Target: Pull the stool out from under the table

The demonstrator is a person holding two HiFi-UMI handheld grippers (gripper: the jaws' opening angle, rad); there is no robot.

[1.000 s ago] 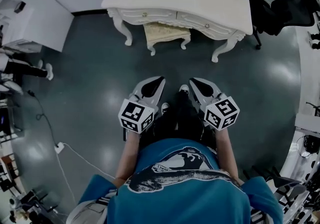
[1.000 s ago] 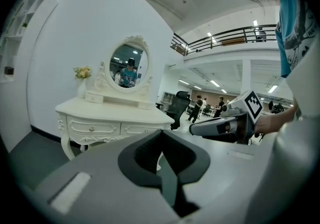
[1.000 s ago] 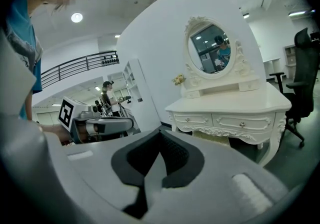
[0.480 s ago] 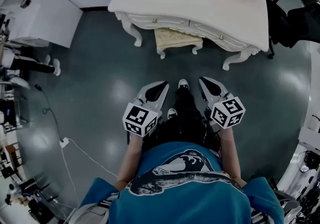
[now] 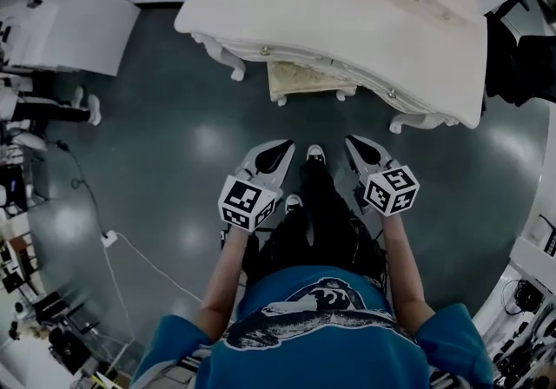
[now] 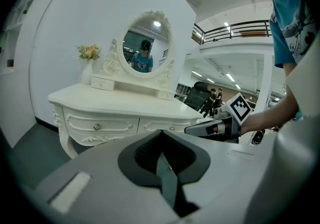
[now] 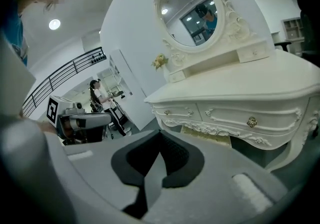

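A cream stool [image 5: 300,79] with carved legs is tucked under the front of a white dressing table [image 5: 347,5]; only its near half shows in the head view. In the right gripper view a strip of the stool [image 7: 207,134] shows below the drawers. My left gripper [image 5: 280,151] and right gripper [image 5: 358,147] are held side by side in front of the person's body, short of the table, both shut and holding nothing. Each gripper view shows the other gripper beside it.
The dressing table carries an oval mirror [image 6: 146,49] and a vase of flowers [image 6: 88,63]. A white cabinet [image 5: 65,27] stands at the left. A cable and power strip [image 5: 109,240] lie on the dark floor at the left. A dark chair [image 5: 526,53] stands right of the table.
The person has walked toward the table, which now looms larger and nearer. More of the stool is hidden under the tabletop. Both grippers stay shut, side by side.
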